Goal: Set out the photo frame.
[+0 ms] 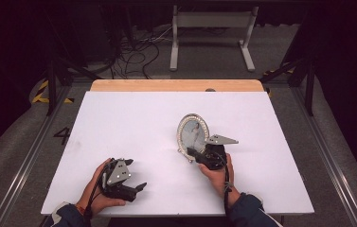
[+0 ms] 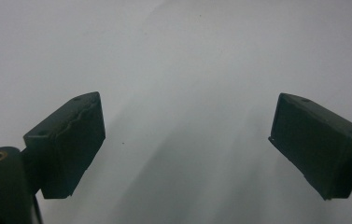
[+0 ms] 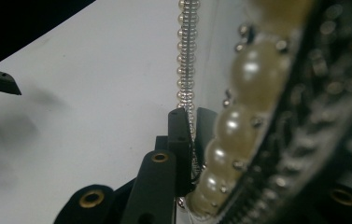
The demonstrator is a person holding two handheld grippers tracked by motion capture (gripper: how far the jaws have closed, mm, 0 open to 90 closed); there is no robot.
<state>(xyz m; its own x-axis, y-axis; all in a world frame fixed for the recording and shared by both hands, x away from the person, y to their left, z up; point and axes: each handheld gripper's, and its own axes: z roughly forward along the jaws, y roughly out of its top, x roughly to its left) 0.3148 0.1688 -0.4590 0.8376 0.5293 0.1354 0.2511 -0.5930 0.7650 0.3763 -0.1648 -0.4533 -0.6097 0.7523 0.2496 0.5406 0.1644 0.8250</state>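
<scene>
The oval picture frame, edged with pearl beads, stands upright just ahead of the right claw, near the middle of the white table. That claw's jaws are nearly closed on the frame's lower rim, so this looks like the holding step, though the close view is too blurred to be sure of the grip. Next would likely be lifting or setting it steady. The left claw sits wide open and empty, well off to the side.
</scene>
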